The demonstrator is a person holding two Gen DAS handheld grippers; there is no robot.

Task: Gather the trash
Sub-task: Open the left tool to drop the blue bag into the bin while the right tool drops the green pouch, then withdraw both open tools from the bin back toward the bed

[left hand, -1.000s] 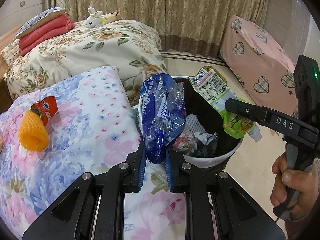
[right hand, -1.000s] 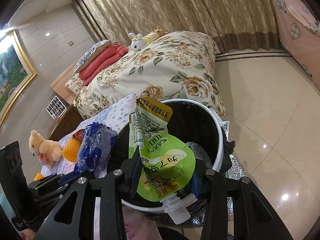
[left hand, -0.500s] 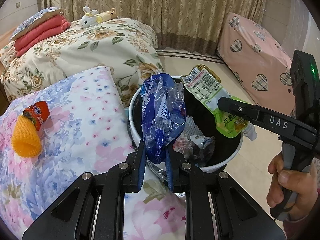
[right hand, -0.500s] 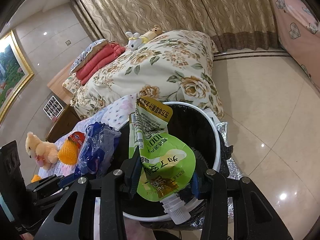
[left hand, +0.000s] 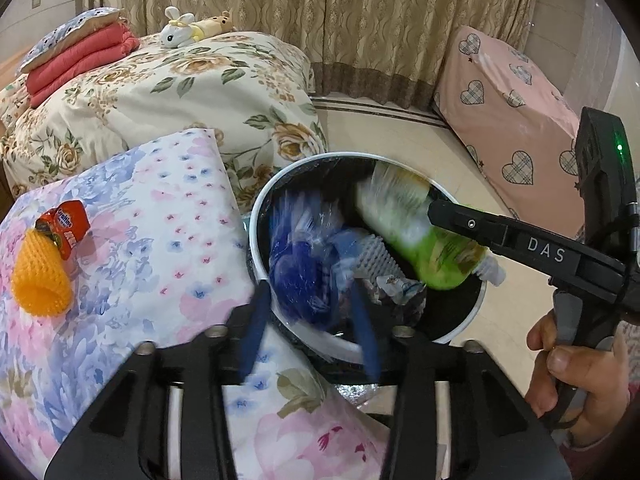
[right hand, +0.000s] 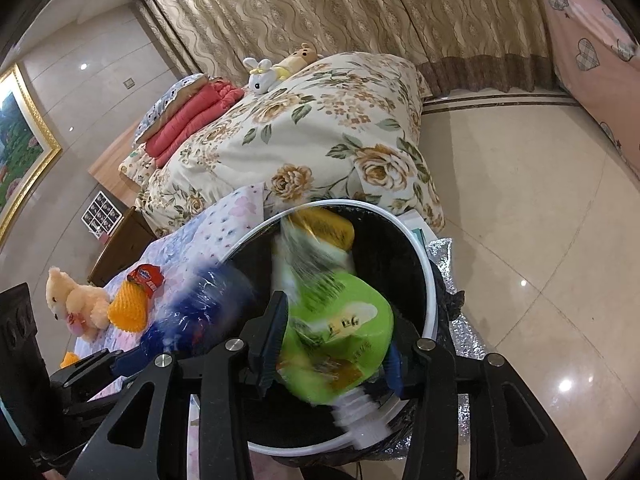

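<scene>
A white-rimmed bin [left hand: 260,216] with a black liner stands beside the bed and holds crumpled wrappers. My left gripper [left hand: 310,330] is over its near rim, jaws opening. The blue plastic wrapper [left hand: 304,272] is blurred as it drops from between them into the bin. In the right wrist view my right gripper [right hand: 334,350] hangs over the same bin [right hand: 424,264] with its jaws opening. The green spouted pouch [right hand: 340,320] is smeared with motion as it slips between the fingers. That pouch [left hand: 424,240] also shows in the left view, beside one right finger [left hand: 480,228].
On the flowered sheet [left hand: 160,220] lie an orange foam net [left hand: 40,276] and a red wrapper [left hand: 64,224]. A teddy bear [right hand: 72,300] sits further left. A floral quilt [left hand: 200,92] is behind, a pink heart-patterned cover [left hand: 512,112] to the right. A hand [left hand: 580,364] grips the right tool.
Both grippers were shut on their pieces of trash over the bin. Now the left jaws stand wide apart, the right slightly wider, and the blue wrapper and green pouch are dropping.
</scene>
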